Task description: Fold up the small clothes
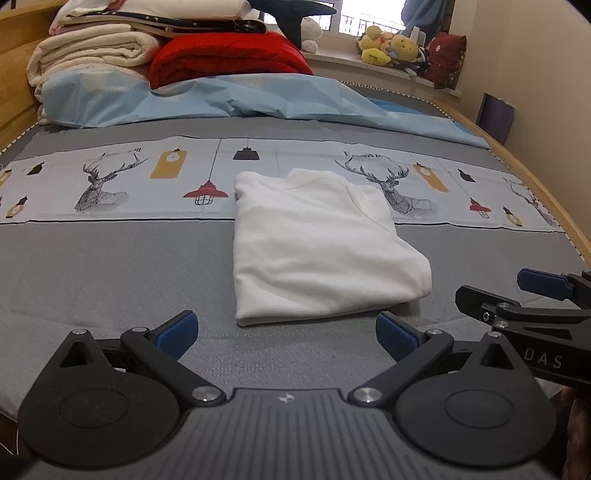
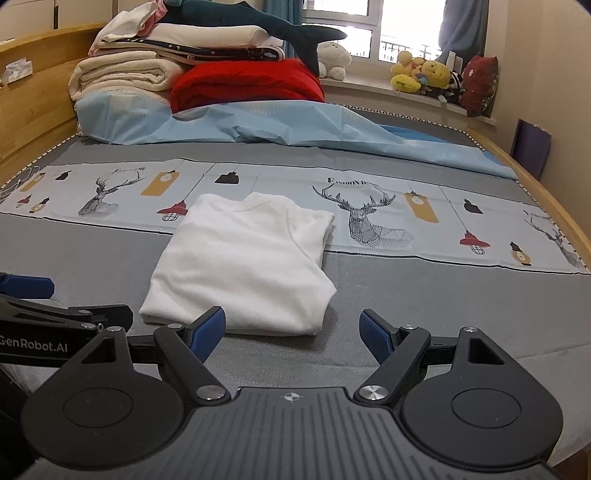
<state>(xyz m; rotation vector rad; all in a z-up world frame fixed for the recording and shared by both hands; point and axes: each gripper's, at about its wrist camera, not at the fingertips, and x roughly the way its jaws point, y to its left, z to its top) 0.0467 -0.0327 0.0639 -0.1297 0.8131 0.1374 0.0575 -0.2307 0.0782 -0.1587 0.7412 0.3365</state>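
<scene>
Bedroom, one bed (image 1: 110, 280) under a grey cover with a pale printed band of stags and hanging lamps (image 1: 110, 184) across it.

Item: white garment (image 1: 317, 243), folded into a rough rectangle, lying flat mid-bed, its far end over the printed band, its near edge on plain grey.

Item: left gripper (image 1: 287, 334), blue-padded fingers spread wide, empty, just short of the garment's near edge.

Item: right gripper (image 2: 292, 334), likewise spread and empty, its left pad overlapping the garment's near hem in view; contact uncertain.

Beyond: crumpled light blue sheet (image 1: 229, 99), red quilt (image 1: 229, 55), stacked cream blankets (image 1: 92, 51), a dark plush shark (image 2: 258, 22) on top, yellow soft toys (image 1: 391, 46) on the window sill.

Right view only: wooden headboard shelf (image 2: 22, 59) and the lettering "GenRobot.AI" on the neighbouring tool. Left view only: "DAS" on the other tool.

Print lettering above the stags is mostly illegible.
</scene>
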